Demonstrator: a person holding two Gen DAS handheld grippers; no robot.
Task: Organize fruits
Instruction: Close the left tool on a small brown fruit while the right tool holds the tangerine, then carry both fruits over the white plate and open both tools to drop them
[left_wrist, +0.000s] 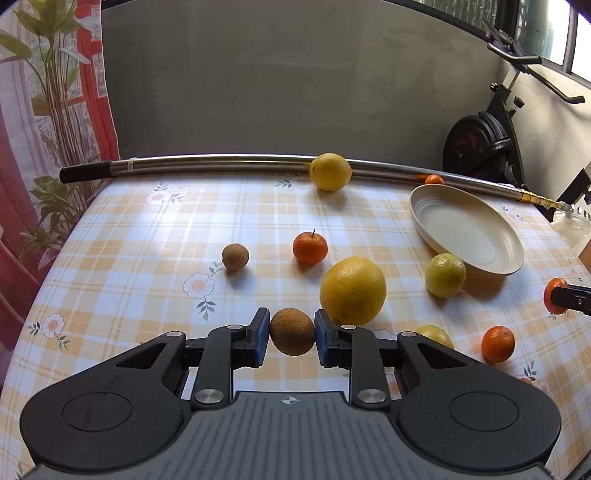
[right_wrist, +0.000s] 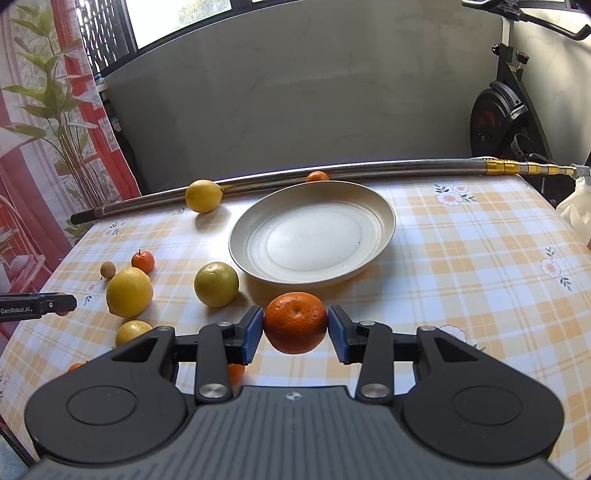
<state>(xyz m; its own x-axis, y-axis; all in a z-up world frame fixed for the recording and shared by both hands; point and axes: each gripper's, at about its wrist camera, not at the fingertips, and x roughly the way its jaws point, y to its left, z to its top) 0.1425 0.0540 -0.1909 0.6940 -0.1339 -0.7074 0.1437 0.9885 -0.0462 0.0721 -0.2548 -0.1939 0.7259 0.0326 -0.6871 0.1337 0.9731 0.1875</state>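
My left gripper (left_wrist: 291, 332) is shut on a small brown fruit (left_wrist: 292, 331), held just above the checked tablecloth. My right gripper (right_wrist: 295, 325) is shut on an orange mandarin (right_wrist: 295, 322), just in front of the empty cream plate (right_wrist: 384, 218). The plate also shows in the left wrist view (left_wrist: 513, 258). Loose on the cloth are a large yellow citrus (left_wrist: 352, 290), a yellow-green citrus (left_wrist: 445, 275), a lemon (left_wrist: 330, 171) by the far pole, a mandarin (left_wrist: 310, 247), another mandarin (left_wrist: 498, 343) and a second brown fruit (left_wrist: 235, 256).
A long metal pole (left_wrist: 221, 162) lies along the table's far edge, with a small orange fruit (left_wrist: 433, 179) against it. A grey wall stands behind. An exercise bike (left_wrist: 480, 144) is at the right, a curtain (left_wrist: 44, 147) at the left. A white bag (right_wrist: 576, 206) sits at the right edge.
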